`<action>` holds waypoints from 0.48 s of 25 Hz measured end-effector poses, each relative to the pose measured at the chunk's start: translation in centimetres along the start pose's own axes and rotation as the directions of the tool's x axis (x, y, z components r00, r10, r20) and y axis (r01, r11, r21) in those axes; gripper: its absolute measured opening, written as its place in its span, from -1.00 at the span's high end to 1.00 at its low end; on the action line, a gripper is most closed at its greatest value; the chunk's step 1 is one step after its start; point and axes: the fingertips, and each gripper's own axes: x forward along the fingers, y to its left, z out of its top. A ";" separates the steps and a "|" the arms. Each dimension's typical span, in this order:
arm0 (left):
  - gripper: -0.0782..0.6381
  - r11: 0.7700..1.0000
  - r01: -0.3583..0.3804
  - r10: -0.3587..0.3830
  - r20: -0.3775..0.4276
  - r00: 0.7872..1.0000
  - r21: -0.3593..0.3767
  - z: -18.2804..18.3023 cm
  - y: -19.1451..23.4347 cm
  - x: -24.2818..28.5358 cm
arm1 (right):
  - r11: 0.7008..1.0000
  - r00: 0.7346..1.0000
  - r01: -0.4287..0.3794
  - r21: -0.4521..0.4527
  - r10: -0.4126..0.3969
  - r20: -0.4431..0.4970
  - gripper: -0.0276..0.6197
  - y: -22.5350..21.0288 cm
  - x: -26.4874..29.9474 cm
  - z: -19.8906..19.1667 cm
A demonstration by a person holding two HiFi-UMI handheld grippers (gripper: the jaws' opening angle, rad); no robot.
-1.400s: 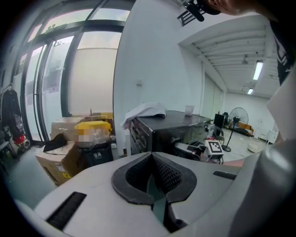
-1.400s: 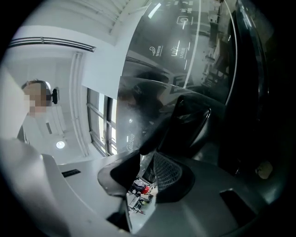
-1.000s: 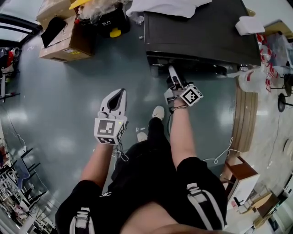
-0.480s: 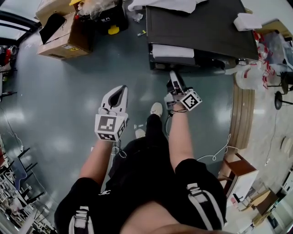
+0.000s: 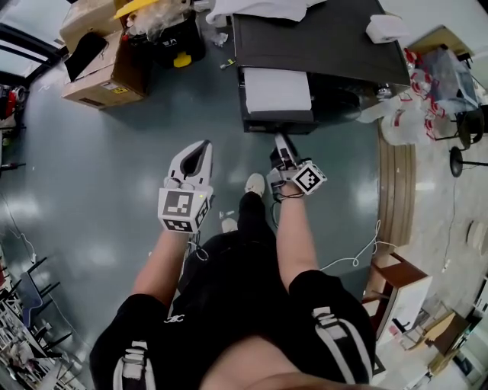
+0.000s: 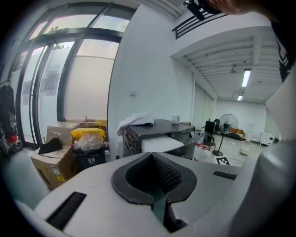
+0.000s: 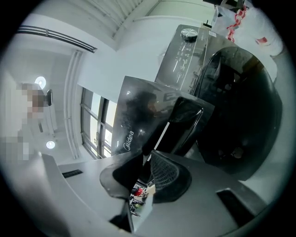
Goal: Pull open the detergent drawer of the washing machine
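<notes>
Holding the detergent drawer (image 5: pixel 276 90) by its front, my right gripper (image 5: pixel 280 139) reaches to the washing machine (image 5: pixel 328 42) from the side where I stand. In the right gripper view the glossy dark front plate of the drawer (image 7: pixel 138 118) goes down between the two pads of this gripper (image 7: pixel 147 157). The jaws are closing on its lower edge, with only a thin gap between them. The round dark door of the machine (image 7: pixel 240 111) is just beside the drawer in this view.

The drawer stands far out of the machine's front. In the head view its white tray is open to see, and it sticks out from the machine toward me.

My left gripper (image 5: pixel 204 145) hangs in the air well apart from the machine, on the side away from the drawer. Its jaws are pressed together and nothing is between them. The left gripper view shows the same: the tips (image 6: pixel 152 159) meet, and the machine (image 6: pixel 155 129) with the white drawer (image 6: pixel 159 143) is far behind them.

A white cloth (image 5: pixel 263 9) lies on top of the machine at its back edge. A cardboard box (image 5: pixel 107 72) and a black bin (image 5: pixel 164 38) stand on the floor near the machine, on my left gripper's side. Plastic bags (image 5: pixel 396 114) lie near the machine on the other side.
</notes>
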 end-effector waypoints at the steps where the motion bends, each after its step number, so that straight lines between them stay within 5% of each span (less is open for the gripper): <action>1: 0.78 1.000 0.002 -0.002 0.003 1.000 0.003 0.1 -0.3 -0.4 | 1.000 1.000 0.008 -0.001 -0.008 -0.001 0.75 0.0 -0.4 -0.1; 7: 0.78 1.000 0.000 0.000 0.007 1.000 0.004 0.1 -1.9 -2.8 | 0.997 0.996 -0.062 0.043 0.059 0.073 0.91 2.6 -2.9 0.3; 12: 0.78 1.000 0.006 -0.006 0.009 1.000 0.016 0.0 -2.9 -4.3 | 0.999 0.998 -0.023 0.027 0.021 0.060 0.91 3.1 -4.2 0.2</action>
